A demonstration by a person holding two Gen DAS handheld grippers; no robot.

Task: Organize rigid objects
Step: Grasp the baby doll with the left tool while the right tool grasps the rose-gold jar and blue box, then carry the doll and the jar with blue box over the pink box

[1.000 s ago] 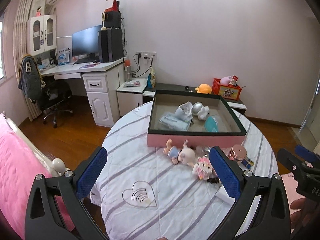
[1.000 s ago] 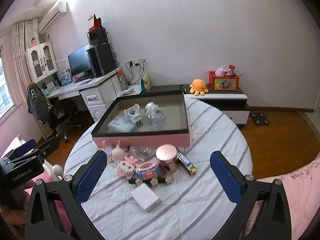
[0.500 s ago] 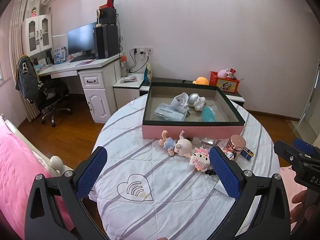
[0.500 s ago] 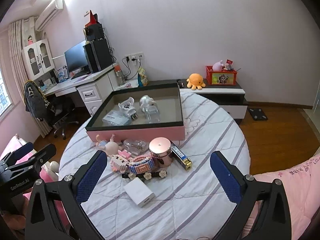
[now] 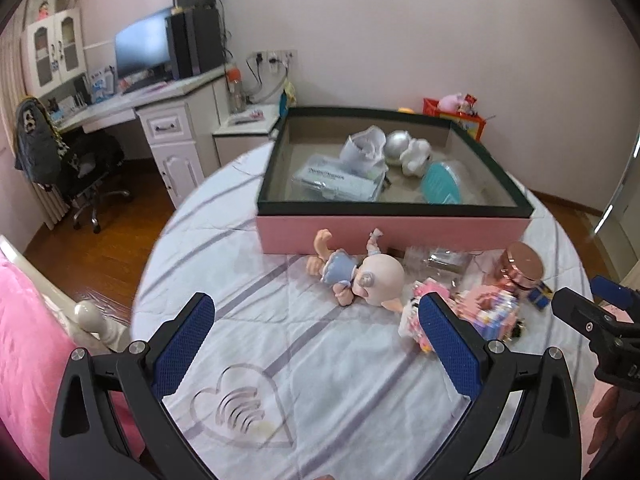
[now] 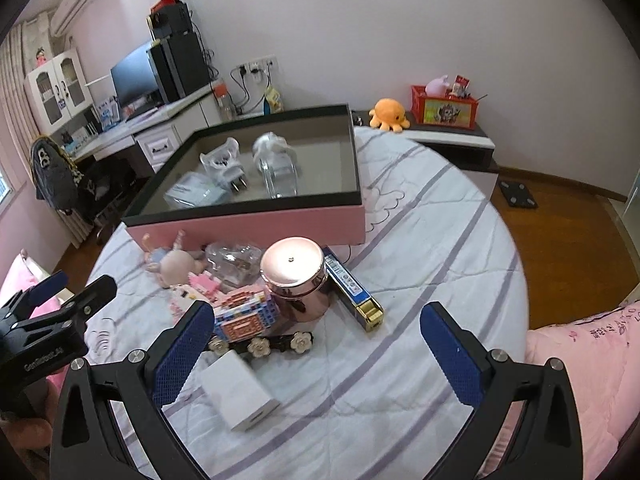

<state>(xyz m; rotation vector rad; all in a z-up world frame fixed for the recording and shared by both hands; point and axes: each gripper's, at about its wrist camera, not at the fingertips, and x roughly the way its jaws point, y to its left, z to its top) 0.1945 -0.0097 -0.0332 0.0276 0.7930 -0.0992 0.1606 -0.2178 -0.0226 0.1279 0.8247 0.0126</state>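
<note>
Right wrist view, jaws wide, white box [image 6: 239, 393] between, bare cloth rightward.

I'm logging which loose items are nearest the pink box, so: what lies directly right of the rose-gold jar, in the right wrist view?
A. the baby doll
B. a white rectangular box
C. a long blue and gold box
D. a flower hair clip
C: the long blue and gold box lies against the right side of the rose-gold jar, in front of the pink box.
</note>
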